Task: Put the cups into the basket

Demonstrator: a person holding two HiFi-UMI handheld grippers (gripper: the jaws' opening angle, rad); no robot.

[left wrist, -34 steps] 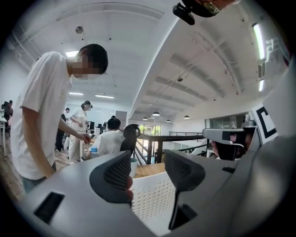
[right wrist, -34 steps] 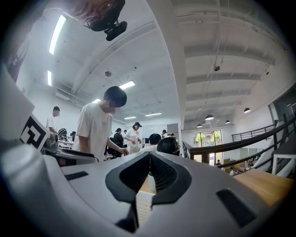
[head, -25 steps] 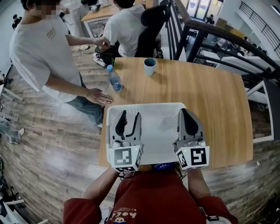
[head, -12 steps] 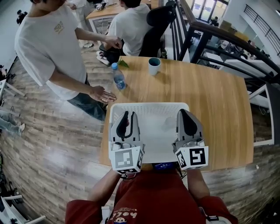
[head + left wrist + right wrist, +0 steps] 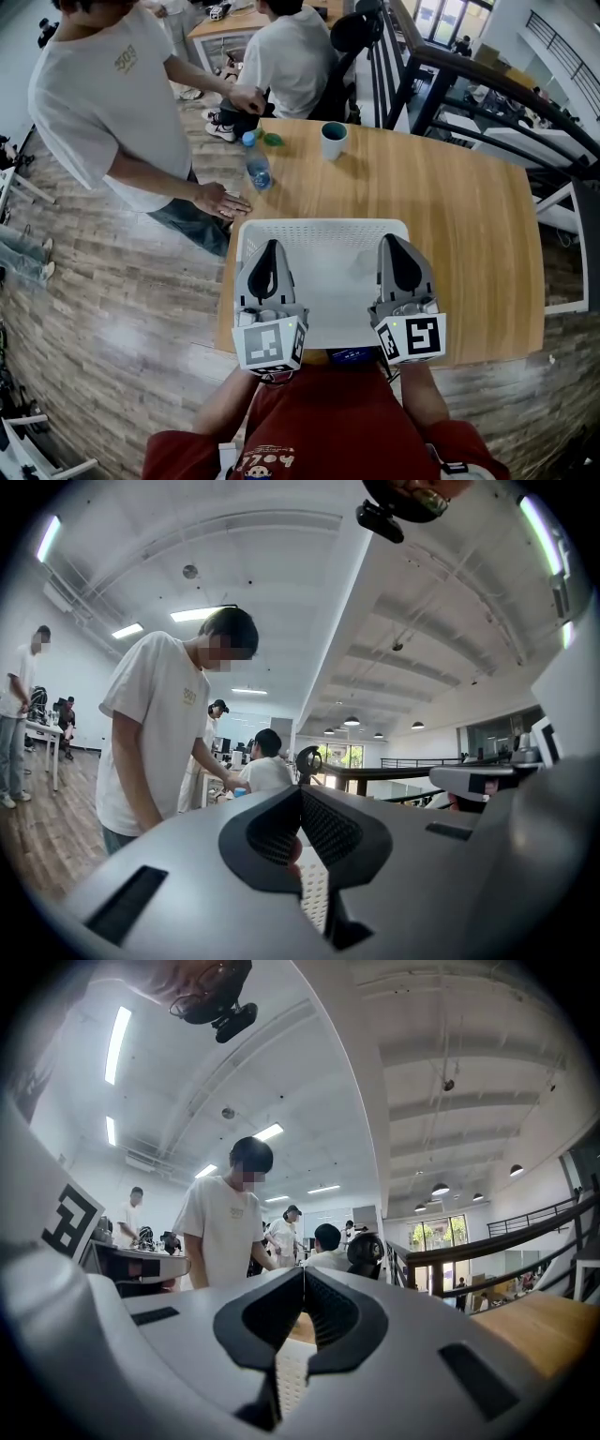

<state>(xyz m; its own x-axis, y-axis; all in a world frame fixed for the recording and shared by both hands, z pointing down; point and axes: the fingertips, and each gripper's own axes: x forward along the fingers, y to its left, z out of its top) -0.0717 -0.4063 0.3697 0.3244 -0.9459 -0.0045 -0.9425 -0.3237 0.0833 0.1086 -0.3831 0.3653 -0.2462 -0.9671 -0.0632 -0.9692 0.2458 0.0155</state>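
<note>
Left gripper (image 5: 270, 246) and right gripper (image 5: 394, 241), jaws pressed together and empty, hang above the basket (image 5: 323, 227) (cup (image 5: 333, 141) stands well apart).

A water bottle (image 5: 256, 167) with a blue cap stands at the far left of the wooden table (image 5: 450, 216). A person in a white shirt (image 5: 108, 103) stands on the left, one hand (image 5: 222, 201) flat on the table. Another person (image 5: 281, 56) sits far off by a black chair (image 5: 349, 33).

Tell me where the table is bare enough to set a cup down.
The table is barest on its right half, from the basket out to the right edge and back level with the cup. A smaller strip lies between basket and cup. The far-left corner is crowded: a bottle and a bystander's hand.
</note>
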